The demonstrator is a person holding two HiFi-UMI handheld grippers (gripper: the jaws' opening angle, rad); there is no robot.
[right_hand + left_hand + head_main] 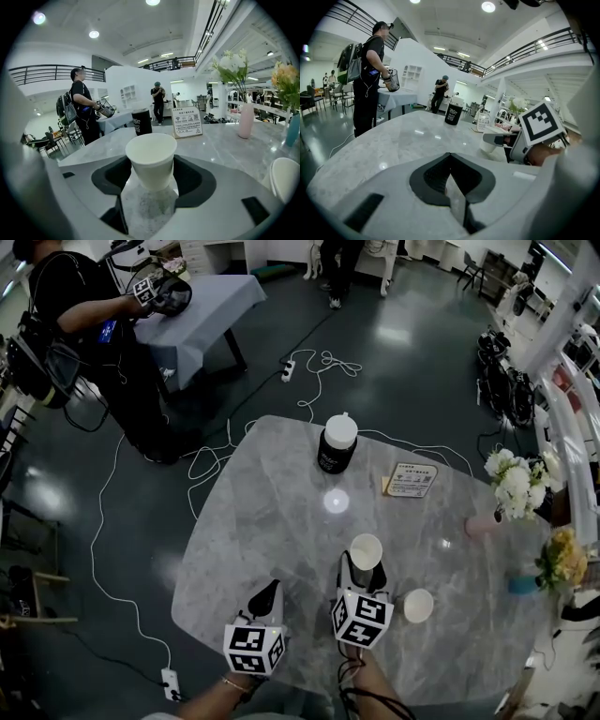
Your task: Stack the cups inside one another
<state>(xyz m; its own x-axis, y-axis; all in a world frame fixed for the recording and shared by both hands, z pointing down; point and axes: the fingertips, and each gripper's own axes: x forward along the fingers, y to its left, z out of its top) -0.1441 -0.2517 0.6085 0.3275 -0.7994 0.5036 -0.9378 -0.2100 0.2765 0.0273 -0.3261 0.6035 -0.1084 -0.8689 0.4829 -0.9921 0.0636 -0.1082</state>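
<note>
A white paper cup point(366, 550) stands upright between the jaws of my right gripper point(365, 570), near the table's front middle. In the right gripper view the same cup point(151, 159) fills the gap, and both dark pads point(112, 176) lie against its sides; the right gripper point(151, 164) is shut on it. A second white cup point(418, 605) stands on the marble table point(262, 512) just to the right, and its rim shows at the edge of the right gripper view point(286, 176). My left gripper point(270, 589) rests to the left, shut and empty point(450, 157).
A black jar with a white lid point(337, 443) stands at the table's far middle, a small sign card point(411, 480) to its right. A pink vase point(482, 525) and flowers point(514, 482) line the right edge. A person point(89, 324) stands at another table beyond, with cables on the floor.
</note>
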